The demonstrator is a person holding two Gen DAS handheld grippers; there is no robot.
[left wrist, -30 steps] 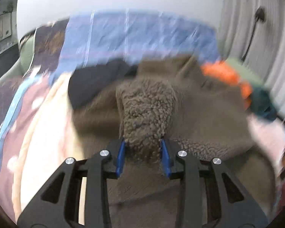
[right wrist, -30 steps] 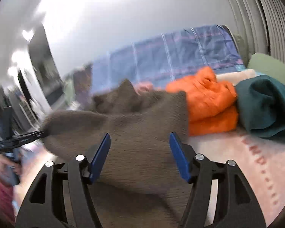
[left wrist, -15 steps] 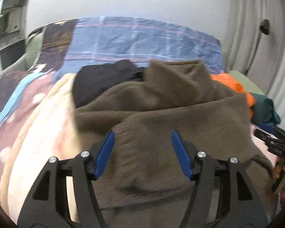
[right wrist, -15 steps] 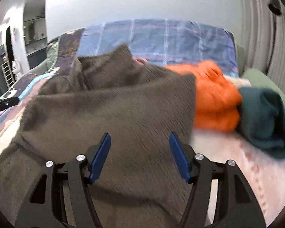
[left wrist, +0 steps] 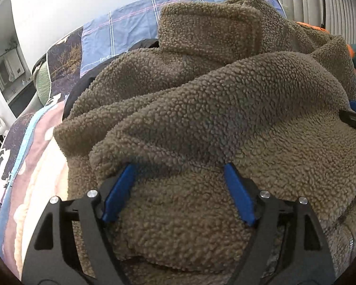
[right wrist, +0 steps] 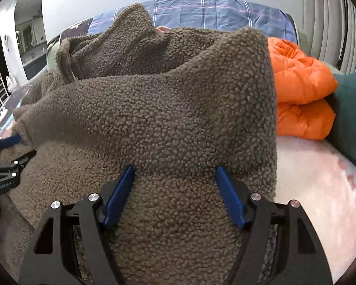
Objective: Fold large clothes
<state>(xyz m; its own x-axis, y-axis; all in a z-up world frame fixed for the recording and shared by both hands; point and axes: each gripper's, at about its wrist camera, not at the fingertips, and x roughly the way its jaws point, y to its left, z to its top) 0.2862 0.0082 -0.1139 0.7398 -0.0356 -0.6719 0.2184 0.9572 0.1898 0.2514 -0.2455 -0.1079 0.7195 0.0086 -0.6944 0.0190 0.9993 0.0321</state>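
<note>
A large brown fleece jacket [left wrist: 213, 109] lies bunched and folded over on the bed, its collar standing up at the back. My left gripper [left wrist: 179, 168] hovers low over its near fold; the jaws are opening and the blue pads [left wrist: 118, 194] stand apart from the fleece. In the right wrist view the same jacket [right wrist: 166, 109] fills the middle. My right gripper [right wrist: 174, 169] is over its near edge, jaws also opening, with fleece below them but not pinched. Each gripper shows at the edge of the other's view.
A folded orange puffer jacket [right wrist: 301, 90] and a dark teal garment [right wrist: 351, 114] lie to the right on the pink blanket [right wrist: 320, 190]. A black garment [left wrist: 83, 87] sits behind the fleece at left. Blue plaid bedding [right wrist: 213, 11] lines the back, and curtains hang at right.
The left gripper let go of the fleece fold it was pinching and its jaws spread wide. Both grippers sank closer to the jacket, which now lies folded over on the bed.
</note>
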